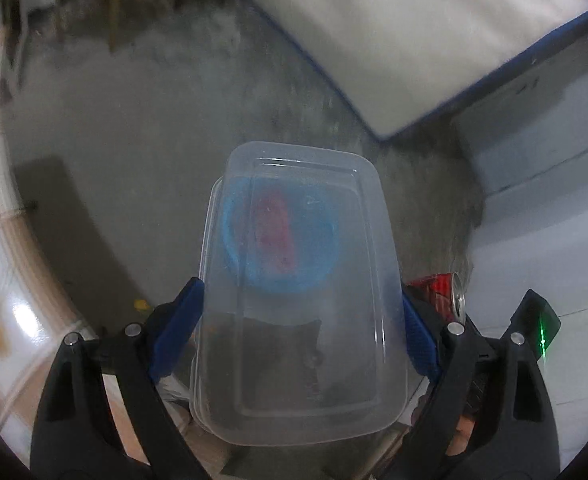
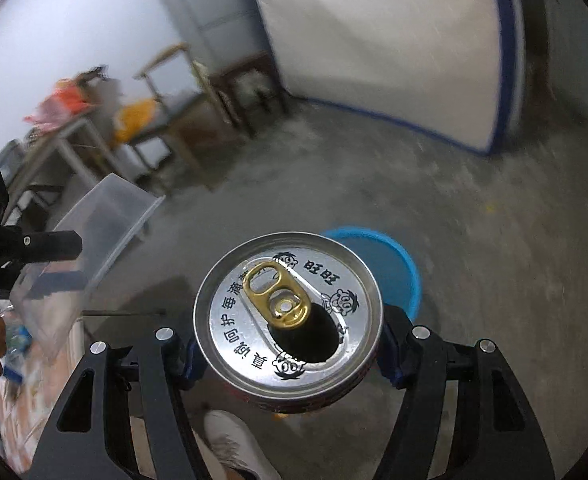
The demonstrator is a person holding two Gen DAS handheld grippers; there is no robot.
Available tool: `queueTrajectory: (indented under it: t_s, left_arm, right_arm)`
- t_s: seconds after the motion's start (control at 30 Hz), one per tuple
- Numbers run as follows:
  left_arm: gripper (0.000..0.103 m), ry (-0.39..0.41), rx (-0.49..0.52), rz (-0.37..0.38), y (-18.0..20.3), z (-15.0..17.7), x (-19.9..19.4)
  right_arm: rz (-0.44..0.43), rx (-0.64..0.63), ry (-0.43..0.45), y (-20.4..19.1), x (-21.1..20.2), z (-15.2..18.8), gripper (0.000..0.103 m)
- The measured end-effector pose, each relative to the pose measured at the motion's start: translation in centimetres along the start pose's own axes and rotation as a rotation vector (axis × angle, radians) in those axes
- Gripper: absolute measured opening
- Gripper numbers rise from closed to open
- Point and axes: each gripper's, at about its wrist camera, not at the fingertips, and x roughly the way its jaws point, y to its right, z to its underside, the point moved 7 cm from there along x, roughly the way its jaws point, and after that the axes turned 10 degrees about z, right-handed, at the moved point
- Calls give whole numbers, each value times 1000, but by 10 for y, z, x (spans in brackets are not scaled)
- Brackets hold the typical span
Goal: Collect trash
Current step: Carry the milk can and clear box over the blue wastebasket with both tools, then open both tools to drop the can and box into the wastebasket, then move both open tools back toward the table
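Right wrist: bin (image 2: pixel 407 264) beyond can (image 2: pixel 288 320)

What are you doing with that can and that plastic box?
A person is collecting trash with a gripper in each hand. The left gripper clamps a clear plastic container; the right gripper clamps an opened drink can. Both hang over the concrete floor, with a blue bin just below and ahead.
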Motion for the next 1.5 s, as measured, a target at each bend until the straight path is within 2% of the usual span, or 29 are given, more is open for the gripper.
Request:
queueTrajectory:
  t_s: [0.07, 0.2, 0.37, 0.47, 0.53, 0.6, 0.77, 0.9, 1.03, 1.13, 1.2, 1.33, 1.4, 1.5]
  left_arm:
    - [86, -52, -31, -28, -3, -10, 41]
    - [87, -113, -129, -33, -15, -25, 98]
    - [89, -150, -205, -62, -27, -31, 146]
    - [91, -133, -208, -73, -24, -39, 158]
    - [92, -114, -200, -62, -20, -41, 158]
    - [92, -108, -184, -59, -18, -43, 158]
    - [92, -100, -194, -42, -17, -44, 149]
    - [92, -73, -190, -37, -14, -47, 135]
    - [92, -26, -141, -32, -1, -51, 103]
    - [92, 15, -114, -34, 13, -45, 58]
    - [92, 32, -70, 9, 29, -37, 20]
    - [92, 145, 44, 28, 50, -15, -66]
    - [92, 211, 63, 19, 50, 4, -107]
    - [92, 259, 67, -5, 42, 36, -144]
  right_arm:
    - [17, 26, -56, 17, 30, 0, 64]
    - [38, 67, -136, 40, 81, -3, 65]
    - [37, 90, -187, 53, 135, -12, 65]
    - [25, 104, -247, 58, 171, -9, 66]
    - [25, 115, -290, 60, 193, -5, 71]
    - [24, 127, -302, 61, 205, -4, 72]
    - [9, 142, -284, 63, 200, -6, 72]
    - [8, 125, -245, 64, 183, -10, 72]
    - [6, 107, -192, 67, 150, -13, 72]
    - [-4, 131, -137, 73, 106, -13, 72]
    - [-34, 143, -68, 74, 61, -11, 72]
    - [-56, 137, 19, 74, 6, 4, 73]
    - [-66, 148, 26, 75, -7, 17, 73]
    - [-80, 159, 16, 73, -12, 34, 73]
